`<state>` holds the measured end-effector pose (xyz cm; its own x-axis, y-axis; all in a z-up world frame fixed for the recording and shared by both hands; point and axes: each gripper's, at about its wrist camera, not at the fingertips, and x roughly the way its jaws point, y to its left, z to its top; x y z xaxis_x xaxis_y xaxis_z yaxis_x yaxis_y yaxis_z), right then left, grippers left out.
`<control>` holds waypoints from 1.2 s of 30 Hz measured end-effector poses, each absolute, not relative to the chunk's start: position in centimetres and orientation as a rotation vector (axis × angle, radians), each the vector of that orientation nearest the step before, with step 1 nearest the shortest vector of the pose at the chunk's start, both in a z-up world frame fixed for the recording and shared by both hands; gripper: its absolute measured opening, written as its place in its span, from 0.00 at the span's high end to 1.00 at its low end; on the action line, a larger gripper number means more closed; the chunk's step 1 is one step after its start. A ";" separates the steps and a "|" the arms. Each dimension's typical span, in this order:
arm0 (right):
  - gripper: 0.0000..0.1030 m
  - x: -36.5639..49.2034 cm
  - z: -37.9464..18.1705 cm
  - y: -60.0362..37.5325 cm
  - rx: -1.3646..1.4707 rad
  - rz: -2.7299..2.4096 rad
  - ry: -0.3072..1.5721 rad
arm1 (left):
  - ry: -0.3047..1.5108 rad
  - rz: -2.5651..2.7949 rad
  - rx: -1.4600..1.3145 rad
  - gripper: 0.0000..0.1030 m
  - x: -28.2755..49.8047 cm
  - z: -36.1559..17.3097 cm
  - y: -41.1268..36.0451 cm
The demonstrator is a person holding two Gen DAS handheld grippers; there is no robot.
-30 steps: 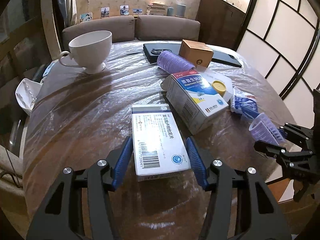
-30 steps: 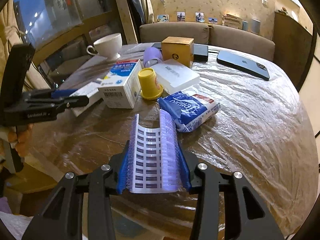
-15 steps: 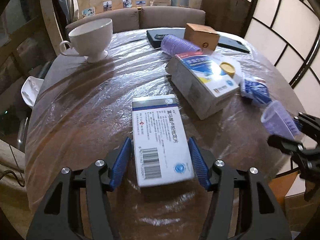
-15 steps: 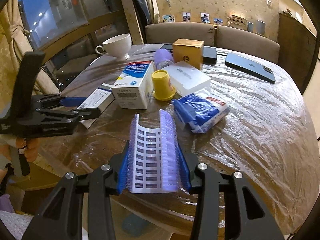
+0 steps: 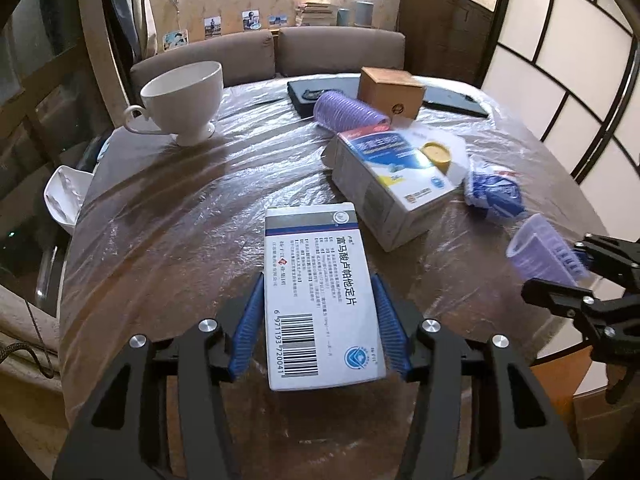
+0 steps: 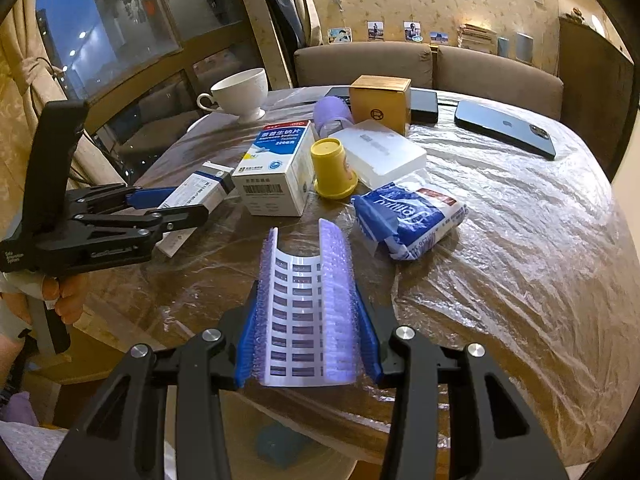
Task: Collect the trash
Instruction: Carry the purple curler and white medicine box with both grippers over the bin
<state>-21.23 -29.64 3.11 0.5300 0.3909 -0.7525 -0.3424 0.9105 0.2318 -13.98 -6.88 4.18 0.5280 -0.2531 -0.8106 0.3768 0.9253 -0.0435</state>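
The left tool (image 5: 316, 320) is gripping a flat white pill box (image 5: 320, 300) by its two long edges, its blue fingers (image 5: 248, 320) closed against the sides. The box's long axis is running straight out along the fingers, barcode end nearest the camera, far end pointing toward the middle of the counter (image 5: 160, 220). It appears lifted just clear of the plastic sheet, though contact at the far end is hard to judge.

The right tool (image 6: 306, 320) is clamping a purple hair roller (image 6: 306, 304), squeezed into a trough, its axis also lying along the fingers. It is sitting near the counter's front edge.

Both tools are therefore full, and neither can take more until it unloads. No bin is clearly showing; a blurred bluish shape is lying below the counter's edge in the right wrist view, but I cannot tell what it is.

Remaining on the counter, ahead of both tools, are a larger medicine box (image 6: 276, 168), a yellow cap (image 6: 334, 168), a blue tissue pack (image 6: 408, 220) and a second roller (image 5: 344, 112). The tissue pack is lying nearer the right tool; the medicine box is lying just beyond the left tool's load, to its right. The likely next move is carrying both held items off the counter to wherever trash is being gathered.
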 end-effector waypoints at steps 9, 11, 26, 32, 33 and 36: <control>0.59 -22.7 4.1 -29.7 0.080 0.476 0.915 | 0.935 -0.426 0.122 0.48 -17.2 5.8 -6.7; 0.59 -23.2 4.2 -29.6 0.077 0.483 0.915 | 0.935 -0.434 0.122 0.48 -18.1 5.9 -6.6; 0.59 -27.0 5.3 -27.6 0.043 0.595 0.919 | 0.937 -0.512 0.126 0.48 -23.8 6.8 -5.3; 0.59 -28.3 4.8 -26.9 0.029 0.625 0.942 | 0.941 -0.550 0.145 0.48 -25.5 6.7 -5.7; 0.59 -28.4 4.8 -26.9 0.028 0.629 0.945 | 0.943 -0.559 0.149 0.48 -25.8 6.7 -5.8; 0.59 -28.9 4.5 -27.0 0.025 0.636 0.953 | 0.951 -0.579 0.166 0.48 -26.4 6.4 -6.2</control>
<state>-28.87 -26.97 4.50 0.4125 0.5159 -0.7508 -0.4948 0.8189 0.2908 -26.37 -6.22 6.39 0.4430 -0.3933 -0.8056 0.5350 0.8371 -0.1144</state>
